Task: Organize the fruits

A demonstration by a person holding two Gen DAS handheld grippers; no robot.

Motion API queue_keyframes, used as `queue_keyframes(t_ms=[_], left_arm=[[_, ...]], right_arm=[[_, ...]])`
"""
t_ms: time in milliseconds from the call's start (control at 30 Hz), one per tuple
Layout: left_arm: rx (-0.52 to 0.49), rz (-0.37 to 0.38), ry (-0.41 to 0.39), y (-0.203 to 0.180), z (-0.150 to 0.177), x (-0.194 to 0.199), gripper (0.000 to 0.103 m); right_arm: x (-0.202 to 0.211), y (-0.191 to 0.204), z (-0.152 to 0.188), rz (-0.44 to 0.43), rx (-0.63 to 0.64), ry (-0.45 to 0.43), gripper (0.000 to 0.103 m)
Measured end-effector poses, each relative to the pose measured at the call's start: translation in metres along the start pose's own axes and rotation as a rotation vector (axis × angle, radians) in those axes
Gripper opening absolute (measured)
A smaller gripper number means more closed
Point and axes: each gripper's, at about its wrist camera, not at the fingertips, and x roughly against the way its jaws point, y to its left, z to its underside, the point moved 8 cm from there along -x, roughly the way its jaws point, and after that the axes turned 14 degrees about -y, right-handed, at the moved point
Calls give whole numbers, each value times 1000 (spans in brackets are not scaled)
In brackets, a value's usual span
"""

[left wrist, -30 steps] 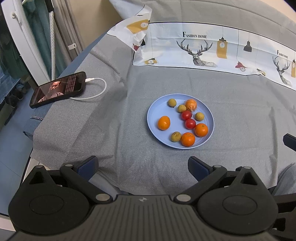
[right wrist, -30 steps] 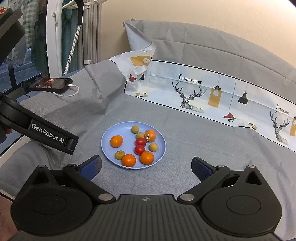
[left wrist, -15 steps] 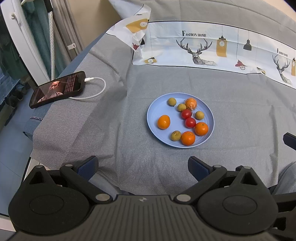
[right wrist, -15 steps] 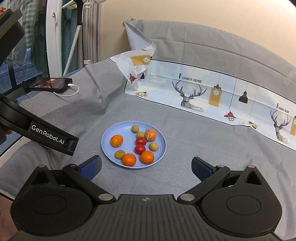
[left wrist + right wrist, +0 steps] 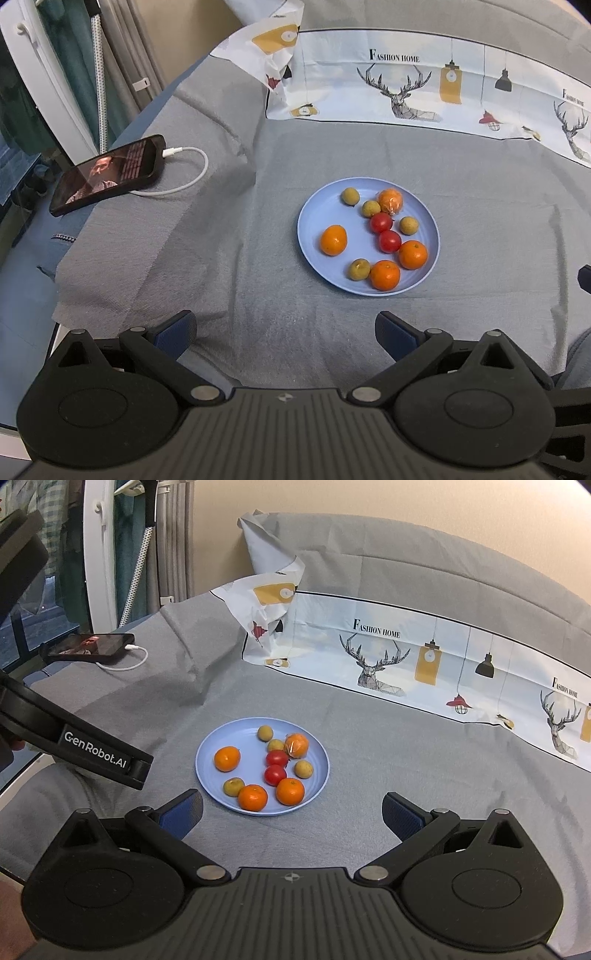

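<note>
While both claws gape, round glossy fruits (image 5: 390, 241) fill a smooth plate (image 5: 314, 218).

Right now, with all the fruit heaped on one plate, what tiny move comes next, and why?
Probably ease the right gripper forward and down toward the nearest orange: both grippers are open and empty, short of the blue plate, and it sits at the near rim.

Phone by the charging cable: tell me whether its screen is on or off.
On. The phone lies face up on the grey cover, its screen lit with a video picture and lines of text, and a white cable plugged into its end.
</note>
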Motion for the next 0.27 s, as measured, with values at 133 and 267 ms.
queue_keyframes(t_ms=[133,267], left_arm=[[-5,-18,13,-1,-1,-11,103],[-25,-28,-4,-3,-5,-11,103]], right_arm=[[-10,-2,2,7,-4,14,102],[-18,-4,0,-3,-33,14,102]])
